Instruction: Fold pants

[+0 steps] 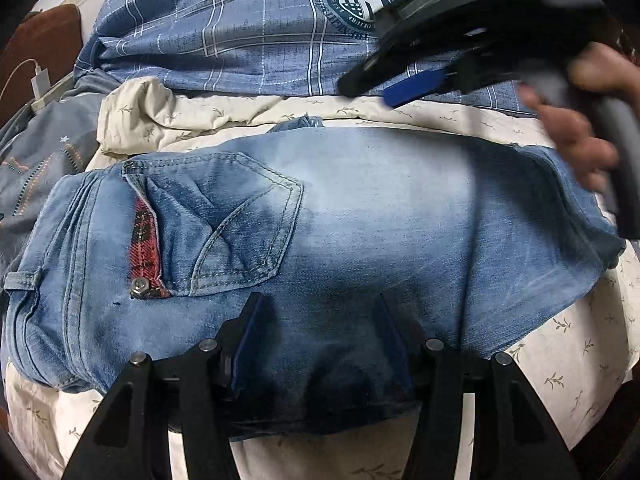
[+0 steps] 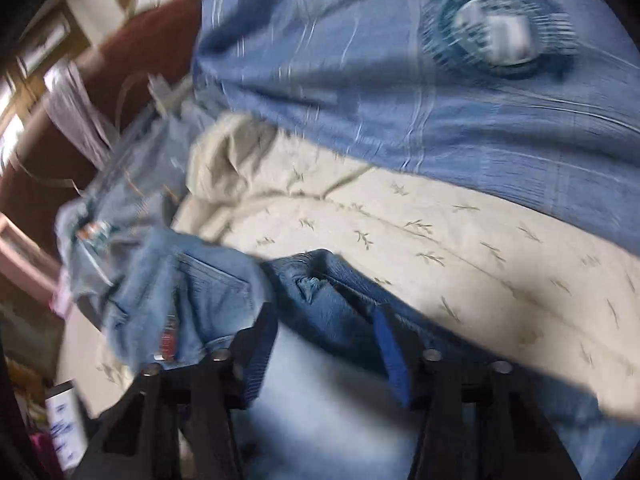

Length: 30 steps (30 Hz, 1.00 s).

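Light blue jeans [image 1: 360, 220] lie folded across the cream sheet, back pocket [image 1: 240, 224] with red plaid trim at the left. My left gripper [image 1: 318, 312] is open and hovers over the jeans' near edge, holding nothing. My right gripper [image 1: 384, 88] shows at the upper right of the left wrist view, held in a hand above the jeans' far edge. In the blurred right wrist view the right gripper [image 2: 324, 328] is open above the jeans [image 2: 312, 304], near a frayed hem.
A blue plaid quilt [image 1: 240, 32] with a round crest lies behind the jeans. A cream leaf-print sheet [image 1: 560, 352] covers the bed. A grey garment [image 1: 44, 148] and a white charger [image 1: 40, 84] sit at the left, by a brown headboard [image 1: 44, 40].
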Each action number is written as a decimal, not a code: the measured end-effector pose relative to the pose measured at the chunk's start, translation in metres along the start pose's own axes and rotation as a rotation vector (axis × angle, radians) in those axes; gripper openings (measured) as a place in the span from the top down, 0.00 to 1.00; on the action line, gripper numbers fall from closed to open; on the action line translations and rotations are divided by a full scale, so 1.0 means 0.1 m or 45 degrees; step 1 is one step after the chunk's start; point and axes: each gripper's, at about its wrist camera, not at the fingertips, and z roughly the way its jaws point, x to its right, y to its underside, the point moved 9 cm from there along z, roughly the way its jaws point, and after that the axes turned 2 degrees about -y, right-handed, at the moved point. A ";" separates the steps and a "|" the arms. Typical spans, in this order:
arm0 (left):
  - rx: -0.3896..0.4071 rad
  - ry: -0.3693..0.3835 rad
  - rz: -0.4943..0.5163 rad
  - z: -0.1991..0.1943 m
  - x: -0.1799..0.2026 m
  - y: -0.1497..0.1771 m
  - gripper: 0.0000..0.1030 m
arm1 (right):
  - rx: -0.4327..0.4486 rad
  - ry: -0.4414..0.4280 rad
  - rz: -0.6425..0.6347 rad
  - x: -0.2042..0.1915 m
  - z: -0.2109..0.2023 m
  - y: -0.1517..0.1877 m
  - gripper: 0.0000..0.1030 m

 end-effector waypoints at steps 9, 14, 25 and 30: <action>-0.024 0.022 -0.017 0.03 -0.02 -0.02 0.44 | -0.134 0.014 -0.124 -0.03 0.43 0.12 0.56; -0.034 0.017 -0.020 0.04 -0.02 -0.03 0.44 | -0.169 0.046 -0.184 -0.13 0.52 0.19 0.73; -0.033 0.010 -0.043 0.06 -0.06 -0.04 0.44 | -0.046 0.262 -0.139 -0.05 0.51 -0.21 0.98; -0.030 -0.031 0.004 0.06 -0.04 -0.01 0.44 | -0.005 0.244 0.022 0.17 0.64 -0.22 0.97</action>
